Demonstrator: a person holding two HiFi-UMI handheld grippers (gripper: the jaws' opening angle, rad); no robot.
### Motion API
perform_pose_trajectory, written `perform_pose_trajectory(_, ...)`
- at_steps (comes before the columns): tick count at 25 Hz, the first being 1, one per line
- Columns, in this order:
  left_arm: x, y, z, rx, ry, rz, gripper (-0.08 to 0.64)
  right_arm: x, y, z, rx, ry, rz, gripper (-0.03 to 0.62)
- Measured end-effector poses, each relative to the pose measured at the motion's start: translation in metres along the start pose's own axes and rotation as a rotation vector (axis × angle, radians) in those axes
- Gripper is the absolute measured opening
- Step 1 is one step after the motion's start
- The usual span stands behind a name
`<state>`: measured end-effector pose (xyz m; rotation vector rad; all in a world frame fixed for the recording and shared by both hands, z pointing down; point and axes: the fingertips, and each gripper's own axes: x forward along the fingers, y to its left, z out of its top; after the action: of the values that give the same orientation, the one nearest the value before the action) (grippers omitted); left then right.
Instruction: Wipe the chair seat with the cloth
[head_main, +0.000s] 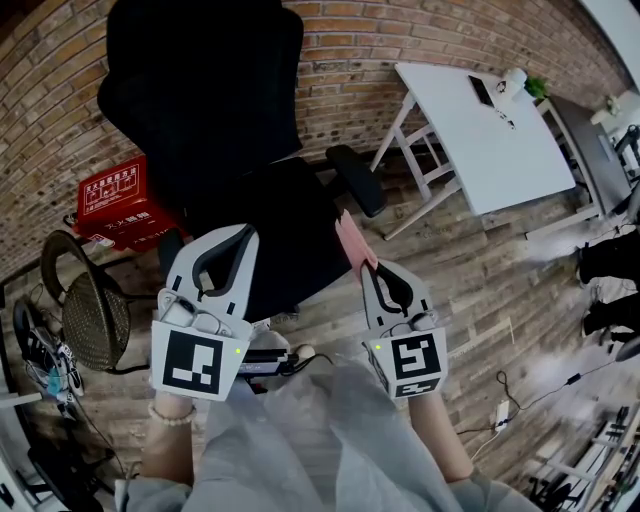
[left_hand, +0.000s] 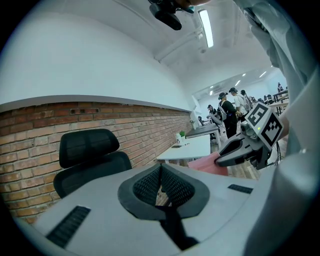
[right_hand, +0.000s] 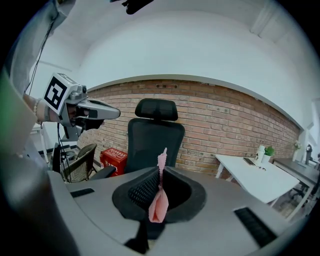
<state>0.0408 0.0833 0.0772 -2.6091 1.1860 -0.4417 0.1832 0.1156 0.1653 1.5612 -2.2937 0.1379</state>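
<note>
R gripper clamped shut on cloth, pinched as a thin fold w/ a flap poking up past the tips. L gripper jaws closed together, nothing betw them. Cloth hangs by the R front edge of seat, apparently not yet touching. Risks: narrow pinch, so drag on seat could bunch cloth or pull it free. Chair may also swivel under the push, since L isn't steadying it.
</note>
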Motion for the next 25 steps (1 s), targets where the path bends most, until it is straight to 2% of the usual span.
perform_pose_trajectory(25, 0.0013, 0.0024, -0.0078, -0.026, 0.019, 0.014, 0.018, 0.0041, 0.0022, -0.0071, -0.001, 0.020, 0.012, 0.049)
